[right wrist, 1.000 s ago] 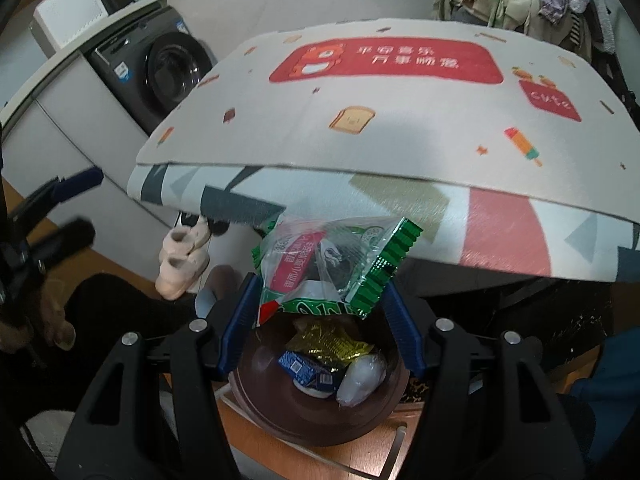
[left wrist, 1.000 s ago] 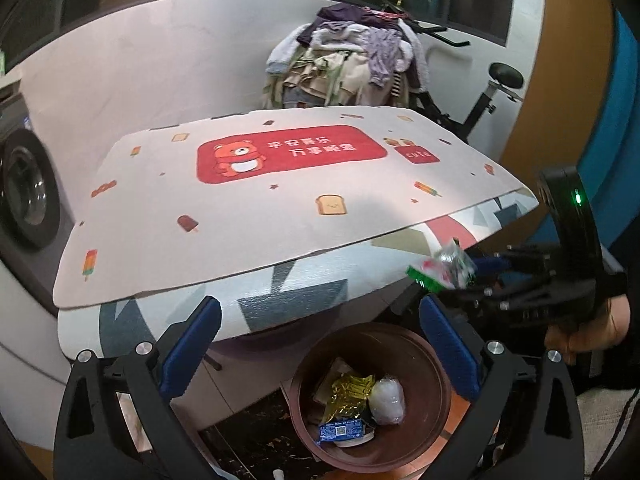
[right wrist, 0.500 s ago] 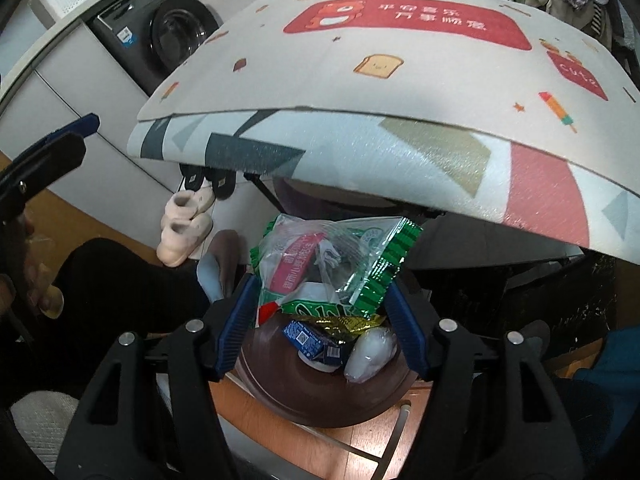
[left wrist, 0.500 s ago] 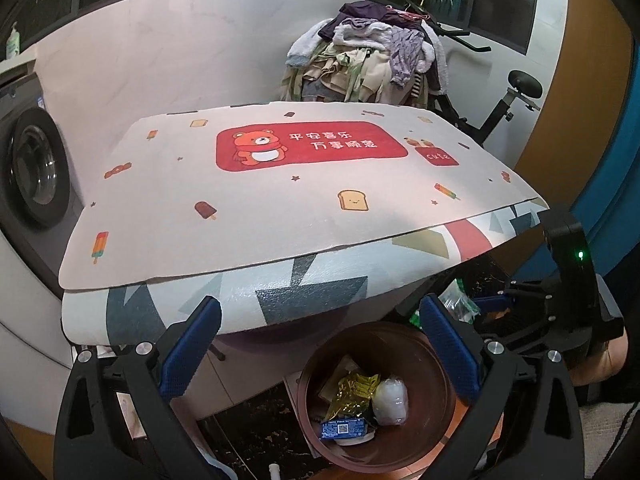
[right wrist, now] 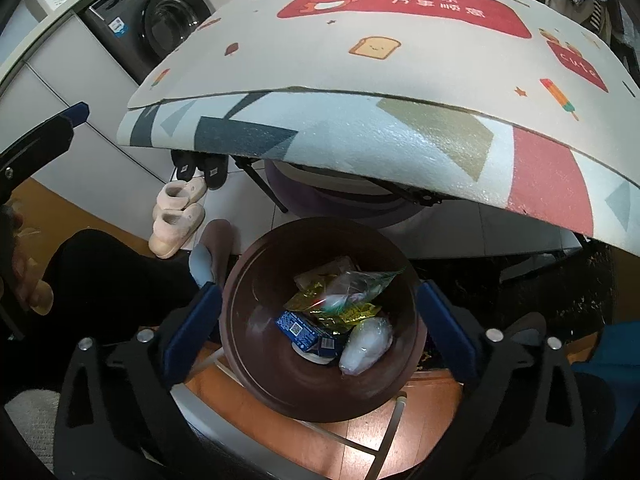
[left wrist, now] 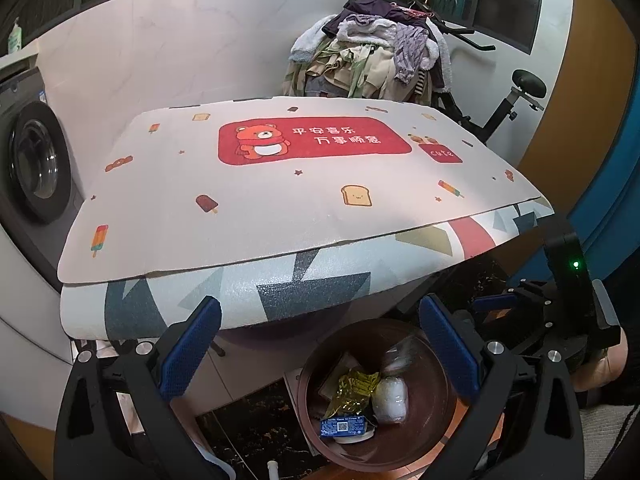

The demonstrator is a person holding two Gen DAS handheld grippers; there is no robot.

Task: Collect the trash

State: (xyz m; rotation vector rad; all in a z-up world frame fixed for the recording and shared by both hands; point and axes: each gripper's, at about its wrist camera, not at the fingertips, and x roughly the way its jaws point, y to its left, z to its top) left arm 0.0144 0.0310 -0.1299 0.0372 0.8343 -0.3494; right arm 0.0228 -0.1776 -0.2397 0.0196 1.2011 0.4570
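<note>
Right gripper (right wrist: 318,324) hangs directly over the bin (right wrist: 256,364), jaws wide apart and holding nothing. The clear green-edged wrapper (right wrist: 352,286) lies blurred in the bin, on top of the gold wrapper (right wrist: 352,312). Beside them sit a blue carton (right wrist: 298,328) and a white bag (right wrist: 366,344), all down in the bowl of the bin.

Left gripper (left wrist: 320,348) is open too, jaws spread and empty, looking down at the bin from its near left side, with the table (left wrist: 280,280) edge just beyond. The bin stands on the floor at the table's near edge, partly under the overhang. Pink slippers (right wrist: 176,216) sit on the floor to its left, a washer (right wrist: 160,20) far left behind.
</note>
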